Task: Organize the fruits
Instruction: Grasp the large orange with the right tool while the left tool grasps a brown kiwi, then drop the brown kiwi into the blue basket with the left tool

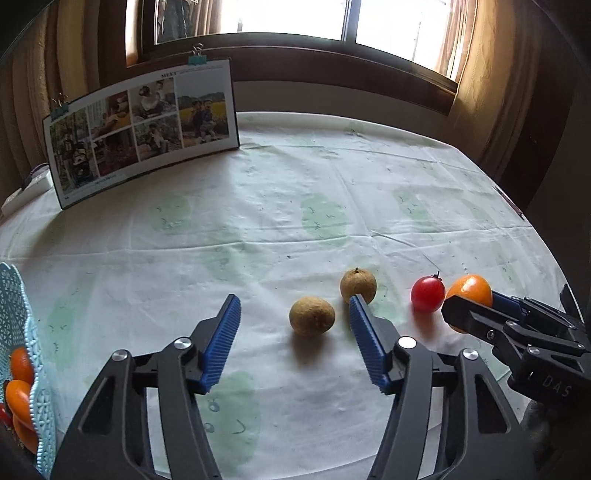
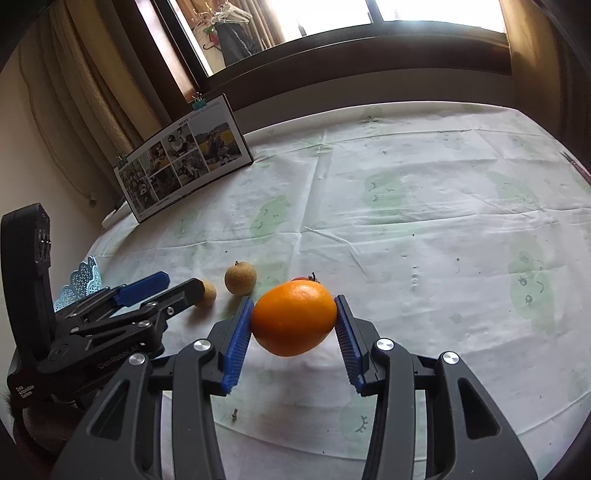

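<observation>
Right gripper [image 2: 294, 318] is closed onto an orange fruit [image 2: 293, 317], with both blue ribbed pads pressed against its left and right sides; a shadow lies on the cloth below the fruit. Left gripper [image 1: 293, 319] is spread wide and holds nothing, its blue pads straddling the nearer of two brown fruits. That nearer brown fruit [image 1: 312, 316] rests on the cloth between the pads, touching neither. A second brown fruit [image 1: 358, 285] sits just beyond, close to the tip of the left gripper's right pad; contact cannot be determined. Immediately right of it, a small red tomato [image 1: 427, 294] with a dark stem lies beside the held orange fruit. At the near left edge, a light blue lattice basket [image 1: 16, 314] contains several orange fruits [image 1: 20, 398] and something red, only partly visible. All items rest on a table covered by a white tablecloth [image 1: 295, 206] with pale green prints. At the far left, a photo collage board [image 1: 142, 129] stands upright, with binder clips on its top edge. Beyond the table are a dark-framed window [image 1: 295, 22] and tan curtains.
</observation>
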